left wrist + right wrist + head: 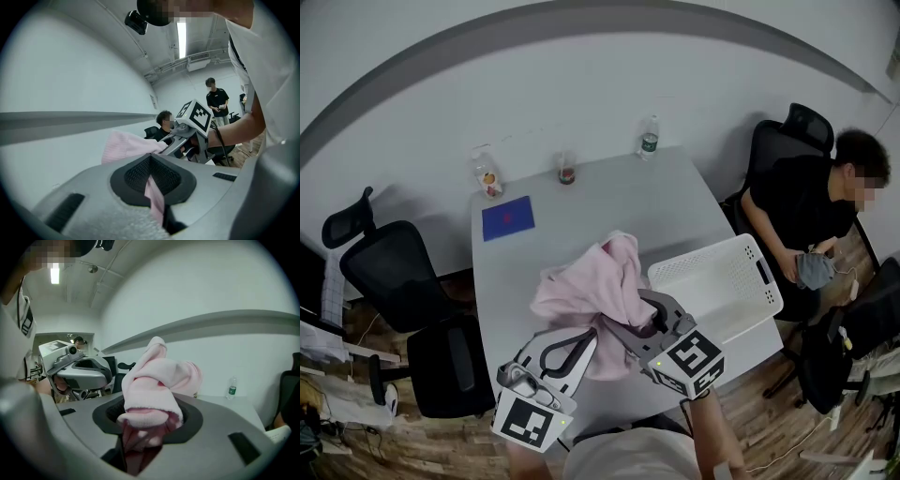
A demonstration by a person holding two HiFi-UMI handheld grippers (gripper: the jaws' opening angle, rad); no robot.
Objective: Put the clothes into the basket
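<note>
Left tongs [584, 341] and right tongs [621, 330] both clench the cloth [589, 286] over the surface [581, 202], beside the basket [724, 281].

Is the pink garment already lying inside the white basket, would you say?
No, the pink garment hangs over the table, left of the white basket.

So the table [609, 202] is a plain light grey one, pushed up against the wall. Along the far edge there's a plastic bottle [487, 174] at the left corner, a small glass [567, 170] with something red in it, and a green-label water bottle [649, 137]. A blue square sheet [508, 218] lies flat near the left side. The white perforated basket [712, 286] sits at the near right edge, overhanging it a bit.
</note>
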